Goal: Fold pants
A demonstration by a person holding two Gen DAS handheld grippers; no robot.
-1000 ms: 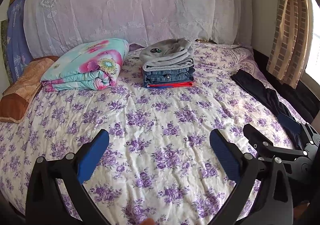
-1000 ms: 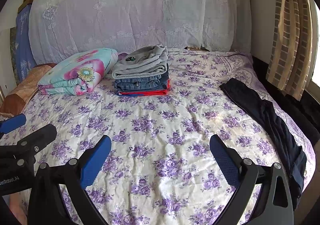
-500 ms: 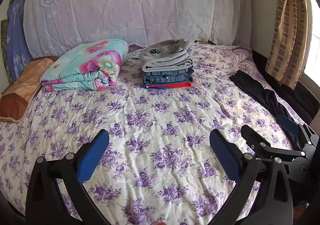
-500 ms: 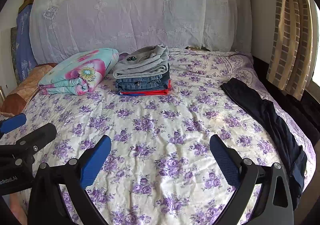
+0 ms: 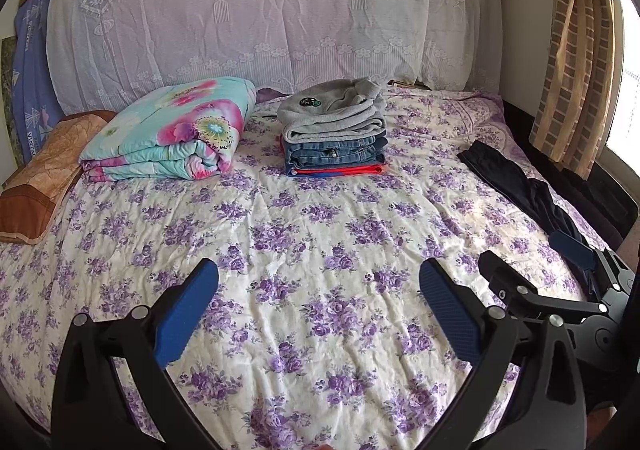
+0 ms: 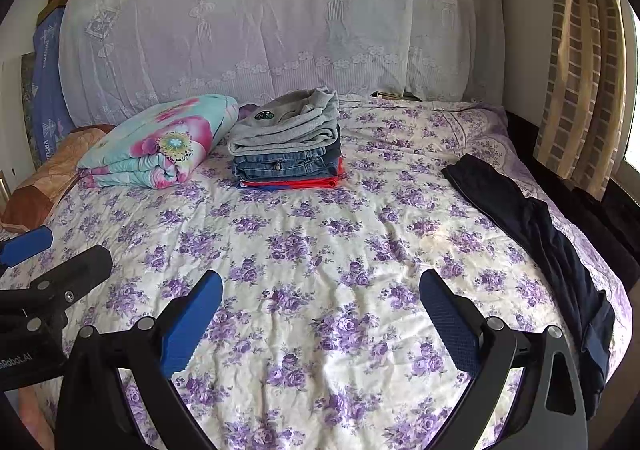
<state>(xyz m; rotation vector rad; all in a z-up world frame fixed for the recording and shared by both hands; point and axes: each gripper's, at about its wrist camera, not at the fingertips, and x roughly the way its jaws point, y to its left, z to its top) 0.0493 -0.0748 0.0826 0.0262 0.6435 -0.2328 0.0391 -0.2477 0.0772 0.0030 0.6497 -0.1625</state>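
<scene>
Dark navy pants [image 6: 532, 226] lie unfolded along the right edge of the bed; they also show in the left wrist view [image 5: 516, 182]. A stack of folded clothes [image 5: 334, 130], grey on top of denim and red, sits at the back middle, also seen in the right wrist view [image 6: 288, 146]. My left gripper [image 5: 318, 306] is open and empty above the near middle of the bed. My right gripper [image 6: 320, 310] is open and empty, left of the pants. Each gripper shows in the other's view, the right one [image 5: 532, 270] and the left one [image 6: 52, 262].
A folded floral quilt [image 5: 168, 130] and a brown pillow [image 5: 44, 174] lie at the back left. The bed has a purple-flowered sheet [image 5: 320, 234]. A lace cover [image 5: 260, 10] hangs behind the bed. A striped curtain [image 5: 576, 50] hangs at the right by the window.
Both views have shifted only slightly. Both grippers stay open and empty. The clothes have not moved.
</scene>
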